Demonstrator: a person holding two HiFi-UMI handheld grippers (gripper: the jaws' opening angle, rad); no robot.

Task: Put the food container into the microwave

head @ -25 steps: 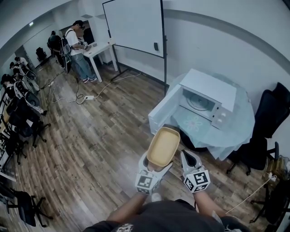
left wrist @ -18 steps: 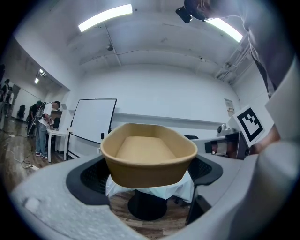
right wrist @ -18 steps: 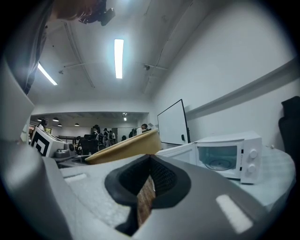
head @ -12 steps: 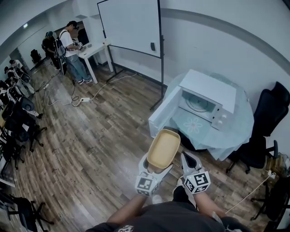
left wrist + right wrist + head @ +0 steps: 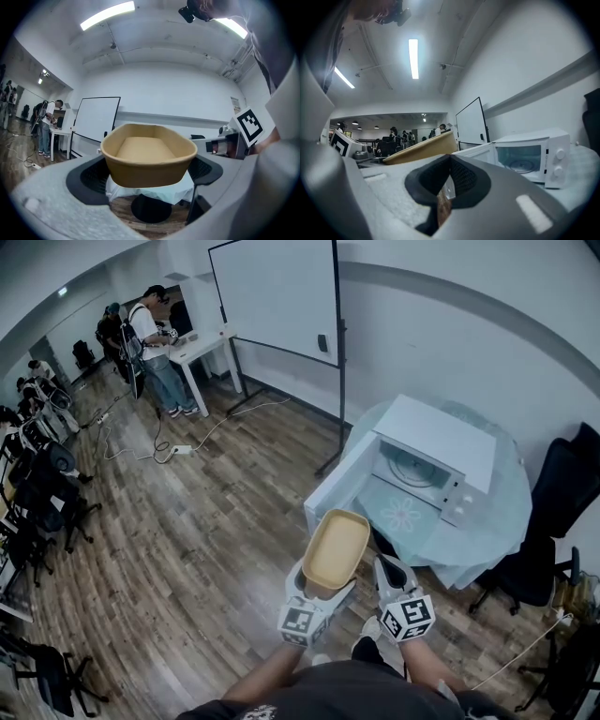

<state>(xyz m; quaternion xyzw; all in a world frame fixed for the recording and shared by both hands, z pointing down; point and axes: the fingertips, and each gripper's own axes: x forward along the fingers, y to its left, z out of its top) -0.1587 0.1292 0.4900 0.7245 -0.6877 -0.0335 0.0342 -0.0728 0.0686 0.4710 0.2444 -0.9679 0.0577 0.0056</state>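
An empty tan oval food container (image 5: 336, 549) is held level over the wood floor, with my left gripper (image 5: 323, 586) shut on its near end. In the left gripper view the container (image 5: 149, 159) sits between the black pads (image 5: 91, 176). My right gripper (image 5: 390, 570) hovers just right of it, shut and empty, and its tips (image 5: 450, 161) meet. The white microwave (image 5: 433, 454) stands ahead on a round table (image 5: 487, 521) with a pale blue cloth. Its door (image 5: 336, 491) swings open toward me. The right gripper view shows the microwave (image 5: 532, 157) and the container's rim (image 5: 423, 149).
A black office chair (image 5: 562, 486) stands right of the table, and a whiteboard on a stand (image 5: 277, 296) is behind it to the left. People (image 5: 155, 343) stand at a white desk far left. Chairs (image 5: 37, 498) and floor cables (image 5: 178, 442) line the left side.
The table and microwave have shifted slightly lower and nearer in the head view. Both grippers and the held container keep the same pose.
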